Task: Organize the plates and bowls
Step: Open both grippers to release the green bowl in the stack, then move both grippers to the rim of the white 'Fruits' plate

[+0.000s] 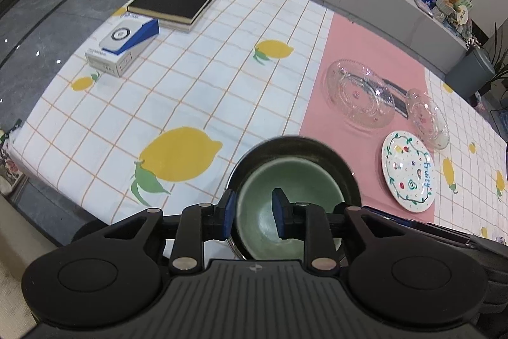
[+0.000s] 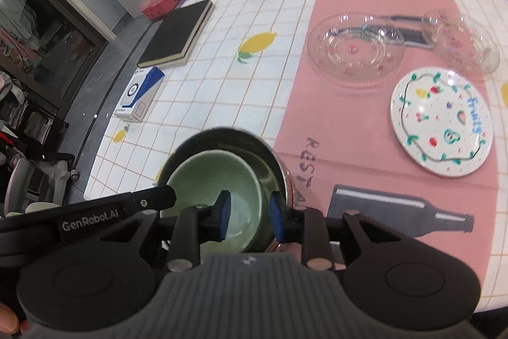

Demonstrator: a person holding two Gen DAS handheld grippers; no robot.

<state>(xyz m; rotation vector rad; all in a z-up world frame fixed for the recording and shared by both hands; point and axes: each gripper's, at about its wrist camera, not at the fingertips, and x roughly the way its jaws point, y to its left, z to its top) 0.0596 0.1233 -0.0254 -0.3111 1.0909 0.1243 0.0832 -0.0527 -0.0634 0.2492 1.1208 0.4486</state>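
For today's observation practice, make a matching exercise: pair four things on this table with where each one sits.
Things:
1. green bowl
2. fruit-painted plate
3. black book
4. clear glass plate

Places:
A. on the pink cloth, beyond the painted plate
B. inside the dark metal bowl
C. far left, beside the blue-and-white box
D. on the pink cloth, right side

Pairs: 1-B, 2-D, 3-C, 4-A

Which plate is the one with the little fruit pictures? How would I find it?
Look at the pink strip running across the lemon-print tablecloth. On it, nearer than the two clear glass dishes, lies a flat round white plate. It alone is solid white, painted with tiny fruits, a green vine border and the blue word "Fruity".
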